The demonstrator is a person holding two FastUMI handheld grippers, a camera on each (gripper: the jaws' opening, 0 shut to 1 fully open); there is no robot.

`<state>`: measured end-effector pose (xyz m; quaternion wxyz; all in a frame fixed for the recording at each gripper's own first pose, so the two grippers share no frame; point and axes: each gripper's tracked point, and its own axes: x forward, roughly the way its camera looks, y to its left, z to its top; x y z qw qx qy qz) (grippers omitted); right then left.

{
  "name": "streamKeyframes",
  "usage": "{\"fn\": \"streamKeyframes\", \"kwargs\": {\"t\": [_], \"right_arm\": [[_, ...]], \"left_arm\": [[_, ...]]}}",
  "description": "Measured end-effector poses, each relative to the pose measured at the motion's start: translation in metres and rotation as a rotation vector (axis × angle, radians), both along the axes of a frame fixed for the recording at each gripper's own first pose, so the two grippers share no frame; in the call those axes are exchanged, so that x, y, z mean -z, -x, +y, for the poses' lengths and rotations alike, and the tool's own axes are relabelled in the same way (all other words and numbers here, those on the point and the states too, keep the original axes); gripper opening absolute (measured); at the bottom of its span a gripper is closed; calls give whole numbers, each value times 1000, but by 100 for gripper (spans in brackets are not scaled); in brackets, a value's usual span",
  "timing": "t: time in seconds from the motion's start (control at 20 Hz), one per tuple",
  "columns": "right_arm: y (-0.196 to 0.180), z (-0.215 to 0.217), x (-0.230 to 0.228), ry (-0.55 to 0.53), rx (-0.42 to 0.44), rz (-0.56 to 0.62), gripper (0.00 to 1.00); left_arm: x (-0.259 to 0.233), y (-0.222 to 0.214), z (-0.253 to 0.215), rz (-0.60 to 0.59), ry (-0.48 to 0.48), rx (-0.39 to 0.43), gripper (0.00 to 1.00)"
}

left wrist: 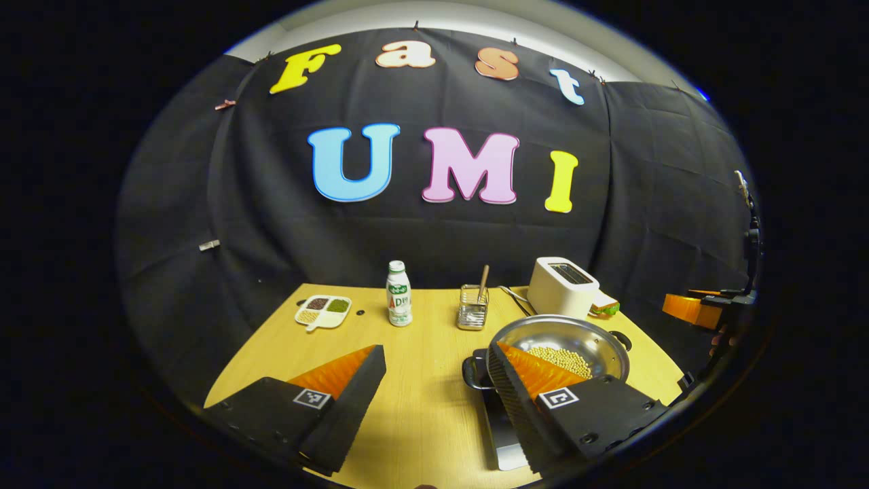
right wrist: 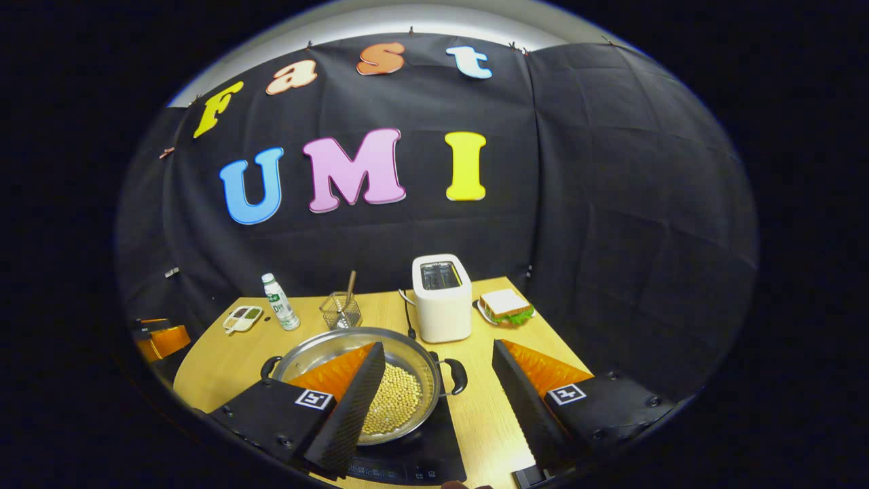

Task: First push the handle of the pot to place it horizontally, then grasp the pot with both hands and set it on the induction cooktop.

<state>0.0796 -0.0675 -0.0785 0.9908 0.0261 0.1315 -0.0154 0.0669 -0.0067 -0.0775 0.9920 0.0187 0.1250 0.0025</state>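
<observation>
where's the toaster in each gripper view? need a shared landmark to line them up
Left gripper view: the toaster is right of centre at the table's far edge, just behind the pot.
Right gripper view: the toaster is near centre, just beyond the pot's far right rim, with the sandwich to its right.
Shared landmark: the wire holder, on the table left of the toaster in both views.

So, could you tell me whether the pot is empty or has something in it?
Not empty: the pot holds a layer of small pale beans across its bottom, seen in both gripper views.
</observation>
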Motion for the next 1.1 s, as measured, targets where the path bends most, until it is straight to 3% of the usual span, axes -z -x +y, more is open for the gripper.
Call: {"fn": "streamKeyframes", "kwargs": {"t": [0.2, 0.3, 0.5, 0.7, 1.1], "right_arm": [[25, 6, -55, 90, -8, -208, 98], [40, 11, -61, 100, -14, -242, 98], [71, 22, -42, 72, -54, -187, 98], [94, 25, -26, 69, -69, -147, 97], [95, 36, -21, 31, -102, -120, 97]], "left_arm": [[-32, 44, 10, -90, -44, -51, 95], [-41, 65, 10, -127, -42, -79, 95], [-42, 97, 5, -178, -24, -129, 95], [-42, 120, -4, -205, -16, -128, 95], [-22, 118, -23, -147, 27, -97, 95]]}}
